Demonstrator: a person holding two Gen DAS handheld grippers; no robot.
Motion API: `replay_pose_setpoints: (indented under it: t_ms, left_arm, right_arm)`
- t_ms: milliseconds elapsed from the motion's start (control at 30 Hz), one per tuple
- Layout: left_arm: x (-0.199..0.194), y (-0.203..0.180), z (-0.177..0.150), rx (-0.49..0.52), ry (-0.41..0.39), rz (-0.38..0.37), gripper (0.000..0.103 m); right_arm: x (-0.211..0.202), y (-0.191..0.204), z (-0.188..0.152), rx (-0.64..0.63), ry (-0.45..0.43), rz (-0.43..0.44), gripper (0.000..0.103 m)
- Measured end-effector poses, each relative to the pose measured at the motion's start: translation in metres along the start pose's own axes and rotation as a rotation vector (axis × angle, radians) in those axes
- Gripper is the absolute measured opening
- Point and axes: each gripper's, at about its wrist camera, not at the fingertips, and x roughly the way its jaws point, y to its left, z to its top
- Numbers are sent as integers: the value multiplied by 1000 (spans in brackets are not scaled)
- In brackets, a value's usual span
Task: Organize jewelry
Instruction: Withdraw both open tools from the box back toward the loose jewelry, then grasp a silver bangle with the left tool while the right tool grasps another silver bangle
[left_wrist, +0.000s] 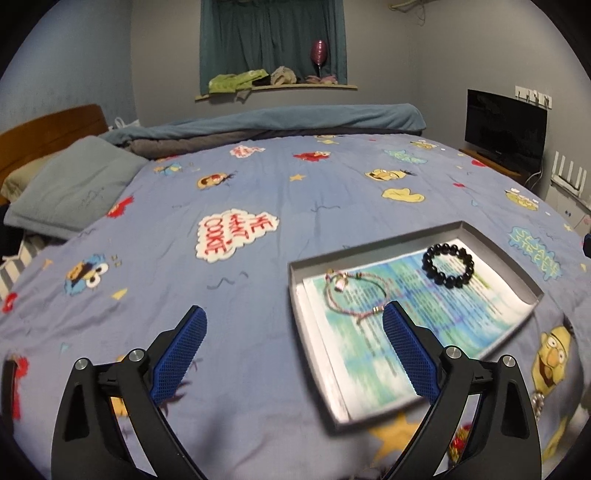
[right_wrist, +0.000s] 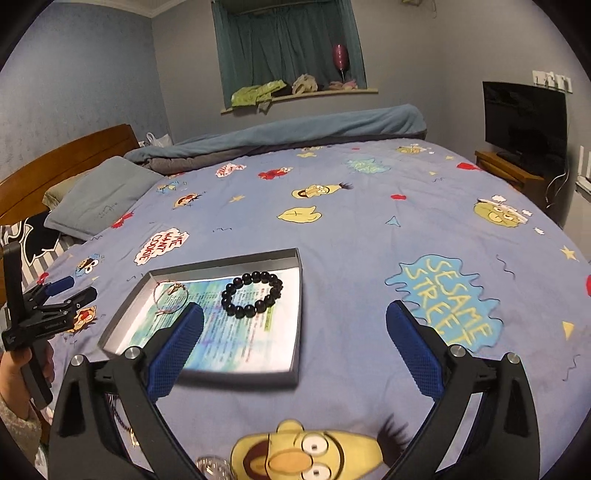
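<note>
Two bracelets already lie in the shallow grey tray (left_wrist: 373, 258) on the cartoon-print bedspread (left_wrist: 229, 295): a thin pink cord bracelet (left_wrist: 351, 295) toward its left end and a black bead bracelet (left_wrist: 448, 266) toward its right, well apart on the printed sheet (left_wrist: 461, 321). Going left to right, the left gripper (left_wrist: 291, 354) hangs released and empty, the cord bracelet just ahead of its right finger. The right gripper (right_wrist: 295, 350) is likewise spread with nothing between its fingers; the tray lies ahead and to its left, long axis running away from the camera. A pale beaded piece (right_wrist: 212, 467) at the near edge looks nearest the right hand, likely the next pick.
</note>
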Motion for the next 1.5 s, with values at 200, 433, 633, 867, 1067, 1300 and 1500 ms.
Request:
replay_pose_setpoints:
  t_ms: [200,433,633,867,1067,1300,1500]
  left_arm:
    - [-11,15,-15,-29,12,15,96]
    - [-31,32,-35,-88,2,31,96]
    - [-44,35,-51,-134,-10,51,97]
    - [-36,35,-71,-208,56,11,98]
    - [-41,28,-88,-179,78,47,98]
    - [-49,21,-102,-165,89,33,98]
    - [-52,12,-112,-124,92,33,98]
  right_arm:
    - [-13,4,-15,-20,9,6,98]
    - [-18,17,-32,-75,26,0,98]
    - [-14,29,-46,-73,69,17,98]
    - [-2,36,-61,-71,118,1,98]
    - [7,30,-72,-53,154,-39,98]
    - [11,27,-88,-66,154,-50,98]
    - [9,25,-101,-89,178,6,98]
